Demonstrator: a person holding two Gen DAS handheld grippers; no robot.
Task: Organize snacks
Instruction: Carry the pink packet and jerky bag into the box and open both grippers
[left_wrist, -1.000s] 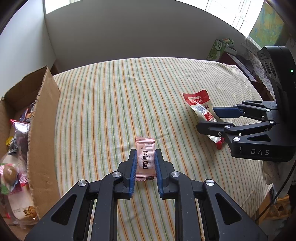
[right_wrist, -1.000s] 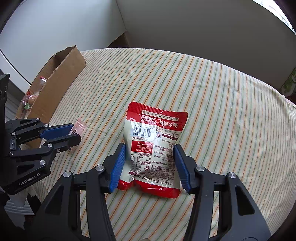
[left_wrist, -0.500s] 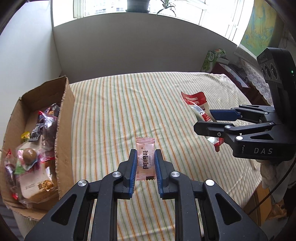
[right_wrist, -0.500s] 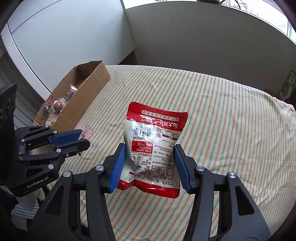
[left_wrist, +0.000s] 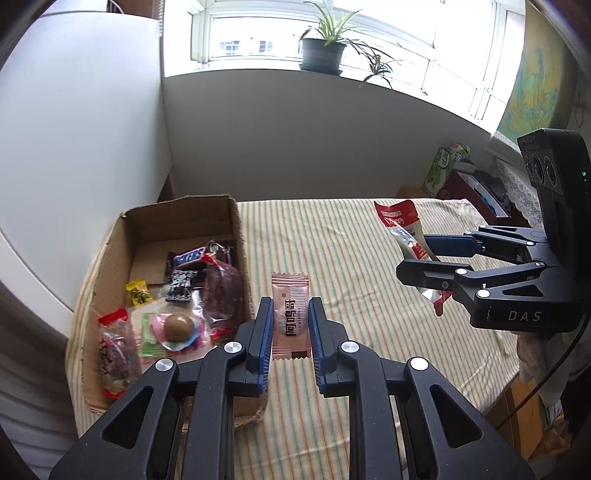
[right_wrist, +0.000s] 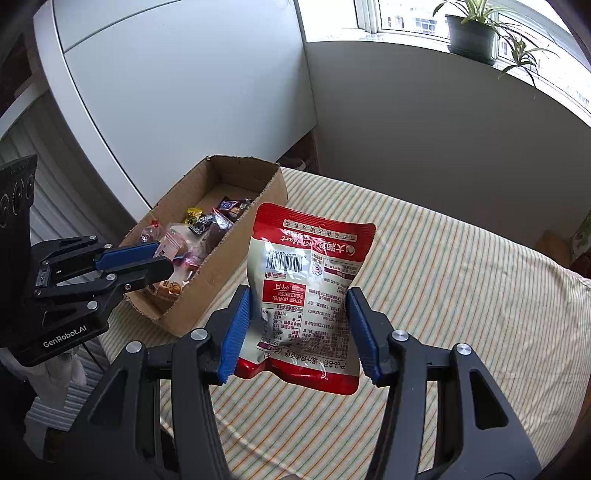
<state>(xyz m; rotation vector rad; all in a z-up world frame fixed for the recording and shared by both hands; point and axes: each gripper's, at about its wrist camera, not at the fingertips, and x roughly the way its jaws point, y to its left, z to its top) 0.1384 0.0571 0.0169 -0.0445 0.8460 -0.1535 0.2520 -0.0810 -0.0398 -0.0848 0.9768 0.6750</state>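
Observation:
My left gripper (left_wrist: 290, 314) is shut on a small pink snack packet (left_wrist: 290, 314) and holds it in the air just right of the cardboard box (left_wrist: 242, 236). My right gripper (right_wrist: 299, 299) is shut on a red and white snack pouch (right_wrist: 306, 280), lifted above the striped tablecloth (right_wrist: 443, 295). The open cardboard box (right_wrist: 207, 291) holds several wrapped snacks. The right gripper with its pouch (left_wrist: 402, 232) shows at the right in the left wrist view. The left gripper (right_wrist: 147, 258) shows over the box's near end in the right wrist view.
A white wall stands behind the table, with potted plants (left_wrist: 325, 48) on the windowsill. A green carton (left_wrist: 441, 166) and clutter sit at the far right. The table edge (left_wrist: 509, 376) drops off at the right.
Both grippers have risen from the tablecloth with their packets. The left gripper has moved toward the box, whose inside now shows.

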